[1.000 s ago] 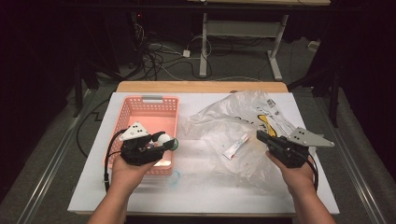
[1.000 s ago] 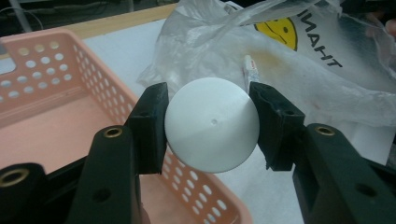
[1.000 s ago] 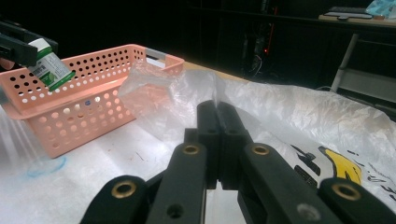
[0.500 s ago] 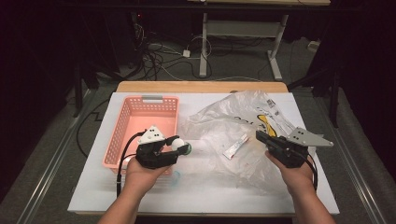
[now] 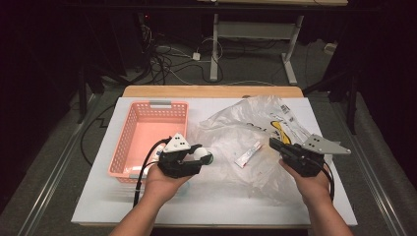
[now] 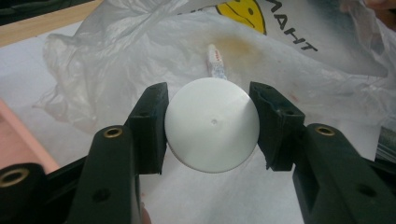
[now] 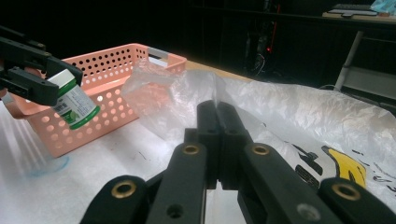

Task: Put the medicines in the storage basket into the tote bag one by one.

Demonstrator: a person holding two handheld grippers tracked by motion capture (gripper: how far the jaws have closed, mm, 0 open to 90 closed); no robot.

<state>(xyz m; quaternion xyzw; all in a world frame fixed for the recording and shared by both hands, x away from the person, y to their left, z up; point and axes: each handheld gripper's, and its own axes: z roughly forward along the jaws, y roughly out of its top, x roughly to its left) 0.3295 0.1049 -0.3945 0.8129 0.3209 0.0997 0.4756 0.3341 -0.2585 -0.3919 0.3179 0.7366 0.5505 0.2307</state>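
Note:
My left gripper is shut on a white bottle with a green label, held on its side just right of the pink basket. In the left gripper view the bottle's round white base sits between both pads, facing the clear plastic bag. The right gripper view shows the bottle in those jaws in front of the basket. My right gripper is shut at the bag's near right side. A fold of bag film rises straight from its closed tips.
A small white tube with red print lies in the bag's film between the two grippers, and it also shows beyond the bottle. A white sheet covers the table. Desk legs and cables stand on the dark floor beyond.
My left hand has carried the bottle to the right, from over the basket's near end to the gap beside the bag. The right hand and bag have stayed put.

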